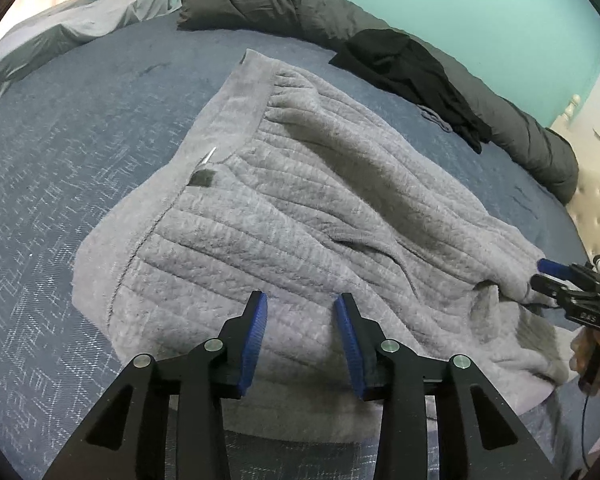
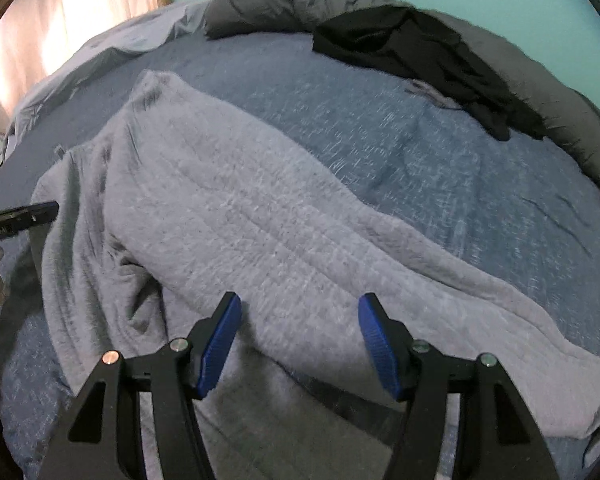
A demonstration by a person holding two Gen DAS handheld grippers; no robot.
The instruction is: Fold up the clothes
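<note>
A grey fleece garment [image 1: 300, 208] lies half-folded mid-bed on the blue cover [image 1: 52, 184]. Your left gripper [image 1: 301, 300] and right gripper [image 2: 300, 304] hover over it, jaws apart, holding nothing. Expect it soft, thick and floppy; take the waistband [image 1: 220, 120] edge at 10 o'clock or a hem corner. The cover lies clear from 7 to 10 o'clock; black clothing [image 1: 412, 72] and a dark bolster [image 1: 284, 4] crowd 1 o'clock.
</note>
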